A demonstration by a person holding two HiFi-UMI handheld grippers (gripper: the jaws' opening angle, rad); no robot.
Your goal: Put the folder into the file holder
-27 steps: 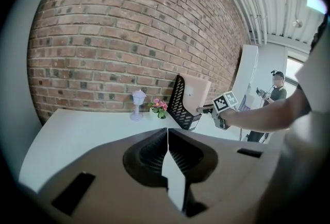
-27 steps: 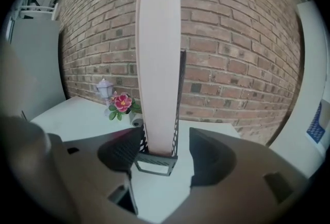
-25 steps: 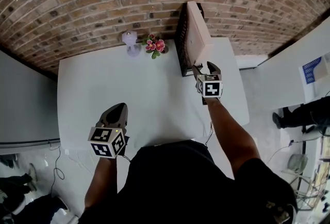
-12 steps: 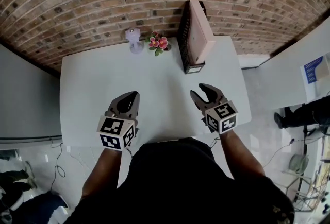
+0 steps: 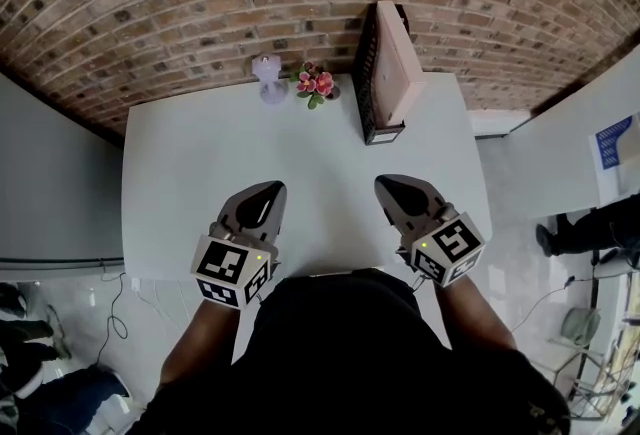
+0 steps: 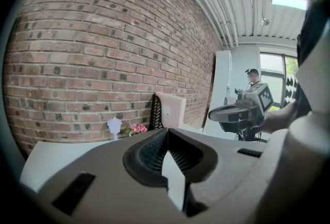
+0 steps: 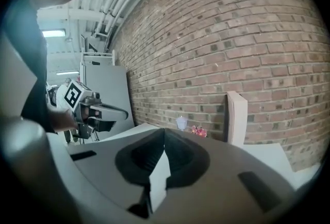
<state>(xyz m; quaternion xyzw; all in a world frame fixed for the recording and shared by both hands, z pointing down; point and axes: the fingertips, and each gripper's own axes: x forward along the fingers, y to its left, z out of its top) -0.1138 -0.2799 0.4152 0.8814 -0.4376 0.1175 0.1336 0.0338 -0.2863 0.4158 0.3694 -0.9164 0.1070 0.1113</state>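
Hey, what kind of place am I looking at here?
Probably an indoor office or lab workspace: a white table stands against a brick wall, a black file holder has a folder in it, and cables trail on the floor.

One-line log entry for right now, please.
folder: upright in holder | holder: far right of table | left gripper: shut, empty | right gripper: just closed, empty | both: above table's near edge
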